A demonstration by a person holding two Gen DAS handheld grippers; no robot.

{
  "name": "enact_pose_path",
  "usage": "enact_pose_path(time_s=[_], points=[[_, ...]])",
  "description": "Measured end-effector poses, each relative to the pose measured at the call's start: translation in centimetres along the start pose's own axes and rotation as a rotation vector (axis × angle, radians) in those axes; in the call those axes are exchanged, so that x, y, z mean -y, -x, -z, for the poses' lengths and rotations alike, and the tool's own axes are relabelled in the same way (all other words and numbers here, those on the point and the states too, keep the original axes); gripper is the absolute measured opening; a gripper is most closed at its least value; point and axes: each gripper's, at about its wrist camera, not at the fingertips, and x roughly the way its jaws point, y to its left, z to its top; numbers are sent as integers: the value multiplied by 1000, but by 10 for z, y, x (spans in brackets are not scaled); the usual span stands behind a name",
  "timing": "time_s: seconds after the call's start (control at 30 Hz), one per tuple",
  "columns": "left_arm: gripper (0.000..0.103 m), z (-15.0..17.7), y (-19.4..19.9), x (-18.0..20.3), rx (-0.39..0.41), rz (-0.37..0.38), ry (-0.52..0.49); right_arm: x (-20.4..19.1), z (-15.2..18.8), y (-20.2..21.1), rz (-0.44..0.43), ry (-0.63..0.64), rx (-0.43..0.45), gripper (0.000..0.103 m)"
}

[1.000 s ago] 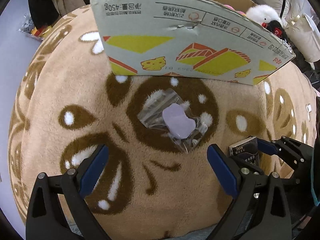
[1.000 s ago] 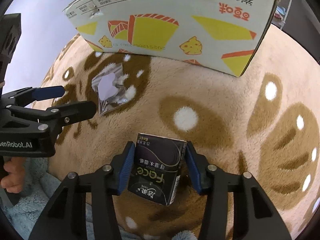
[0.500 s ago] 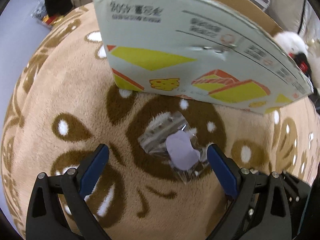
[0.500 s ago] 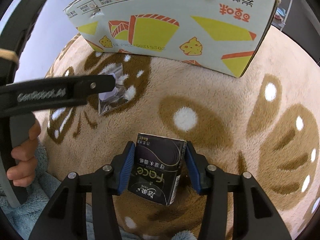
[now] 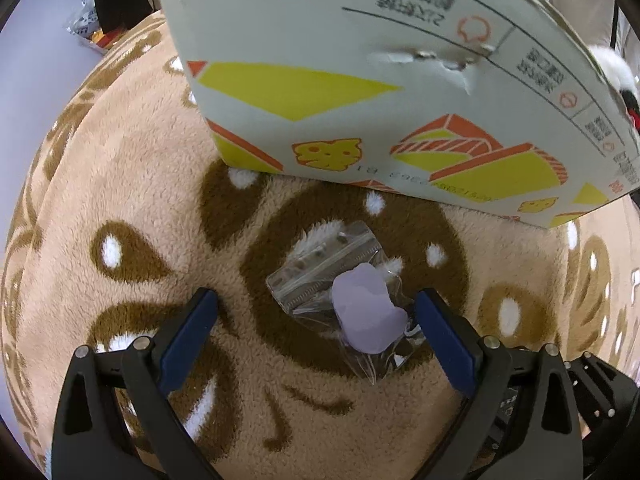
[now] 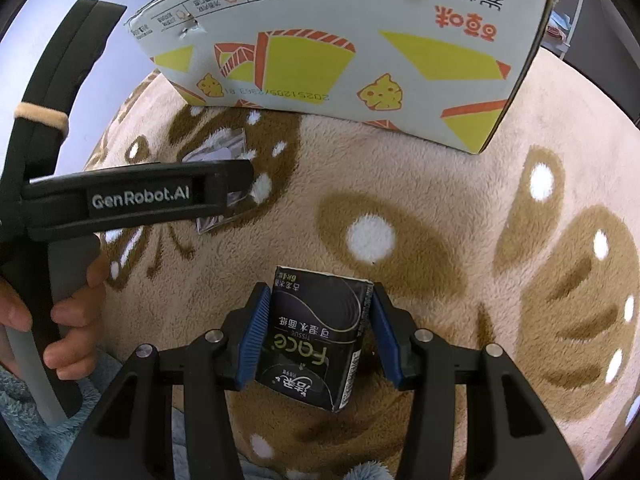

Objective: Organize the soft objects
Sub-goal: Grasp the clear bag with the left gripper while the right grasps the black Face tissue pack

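Observation:
A clear zip bag with a lilac soft piece inside [image 5: 360, 308] lies on the beige plush blanket [image 5: 120, 168], in front of a printed cardboard box [image 5: 360, 100]. My left gripper [image 5: 316, 296] hangs over it, open, its blue pads on either side of the bag and apart from it. In the right wrist view a finger [image 6: 224, 188] of that gripper covers most of the bag [image 6: 224, 148]. My right gripper [image 6: 319, 292] is shut on a black tissue pack [image 6: 316, 340] just above the blanket [image 6: 440, 208].
The cardboard box [image 6: 360, 60] stands along the far side of the blanket. A white plush toy [image 5: 616, 68] shows behind its right end. Small packets [image 5: 86, 26] lie on the floor at far left. A hand [image 6: 68, 320] holds the left gripper's handle over light-blue fluffy fabric [image 6: 24, 420].
My left gripper has moved forward and down, so the bag now lies between its open fingers. The right gripper and the tissue pack have stayed where they were.

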Motion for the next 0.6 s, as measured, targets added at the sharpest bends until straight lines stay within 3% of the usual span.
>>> enact_pose_path(time_s=[0.2, 0.33, 0.6], points=[[97, 8, -4, 8, -28, -8, -20, 1, -1, 0, 2, 0, 0, 53], [95, 30, 5, 20, -40, 0, -8, 0, -1, 0, 7, 3, -1, 53], [97, 13, 1, 8, -46, -12, 122, -2, 0, 0, 15, 8, 0, 53]])
